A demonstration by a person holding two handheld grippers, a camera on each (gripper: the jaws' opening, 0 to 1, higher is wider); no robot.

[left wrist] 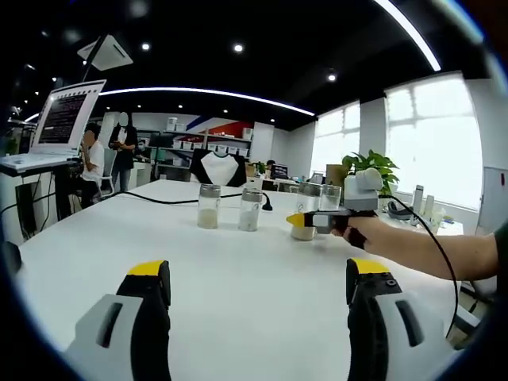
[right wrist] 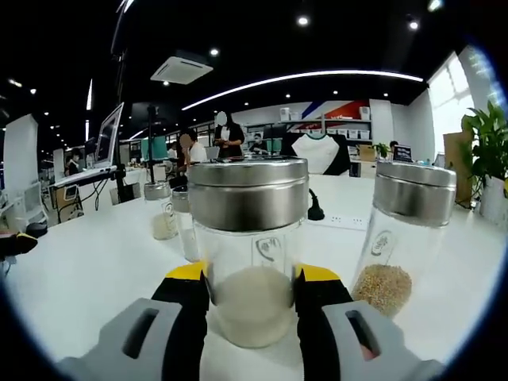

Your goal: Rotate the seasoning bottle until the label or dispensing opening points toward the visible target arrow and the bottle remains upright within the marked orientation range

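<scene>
A glass seasoning bottle (right wrist: 252,305) with a steel lid and white powder at its bottom stands upright on the white table (right wrist: 95,270). My right gripper (right wrist: 252,276) is shut on it, its yellow-tipped jaws pressing on both sides. In the left gripper view the same bottle (left wrist: 304,230) sits at the right, held by my right gripper (left wrist: 305,220) with a hand (left wrist: 361,232) behind it. My left gripper (left wrist: 258,274) hovers open over bare table with nothing between its jaws. Its tip (right wrist: 16,242) peeks in at the left edge of the right gripper view.
A second bottle with brown grains (right wrist: 397,246) stands close on the right of the held one. Two more bottles (left wrist: 209,206) (left wrist: 250,209) stand mid-table. A black cable (left wrist: 171,200) crosses the far side. A laptop on a stand (left wrist: 67,119) is at the left, with people behind.
</scene>
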